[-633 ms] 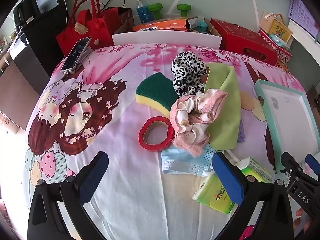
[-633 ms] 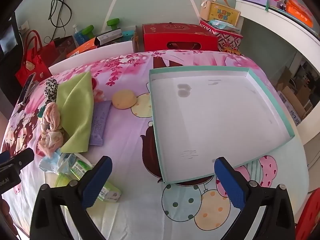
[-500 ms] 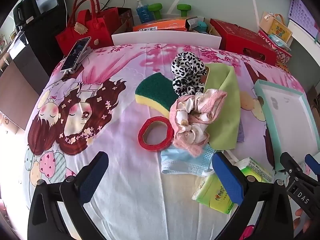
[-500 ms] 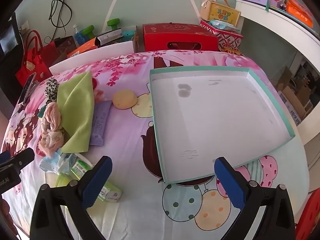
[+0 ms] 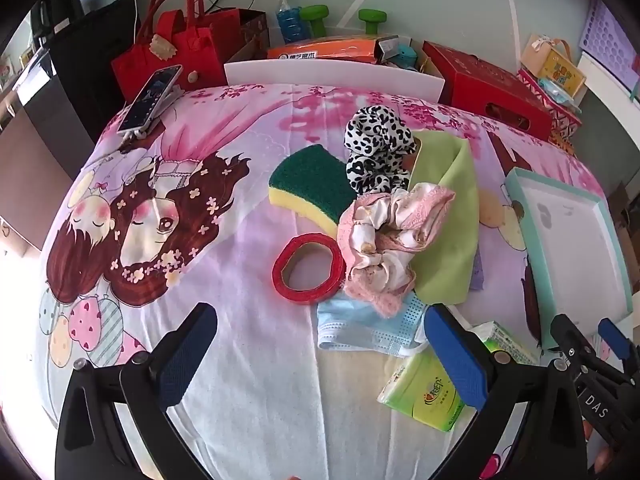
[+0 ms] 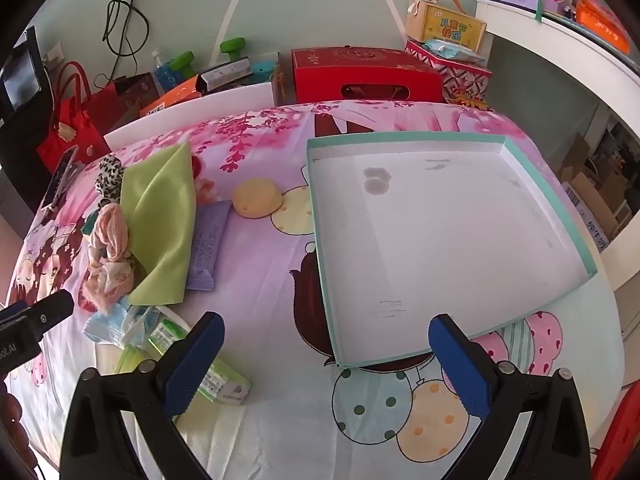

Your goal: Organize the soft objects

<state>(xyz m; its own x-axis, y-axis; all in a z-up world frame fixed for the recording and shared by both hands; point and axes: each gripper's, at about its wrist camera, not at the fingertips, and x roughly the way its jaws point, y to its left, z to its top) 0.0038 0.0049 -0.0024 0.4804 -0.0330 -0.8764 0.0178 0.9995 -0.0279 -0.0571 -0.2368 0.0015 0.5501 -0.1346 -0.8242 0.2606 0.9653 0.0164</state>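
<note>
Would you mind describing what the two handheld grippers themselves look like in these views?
Both match: the left gripper and right gripper have matte black plastic arms with silver rivets, each ending in a flat, rounded blue pad with fine dimpled texture. Seen from the left wrist view, the right gripper's body carries white lettering reading DAS. No cables or sleeves show.

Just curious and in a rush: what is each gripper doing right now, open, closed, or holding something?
Left gripper: open, holding nothing, above the bedsheet near the face mask.
Right gripper: open, holding nothing, near the tray.
</note>
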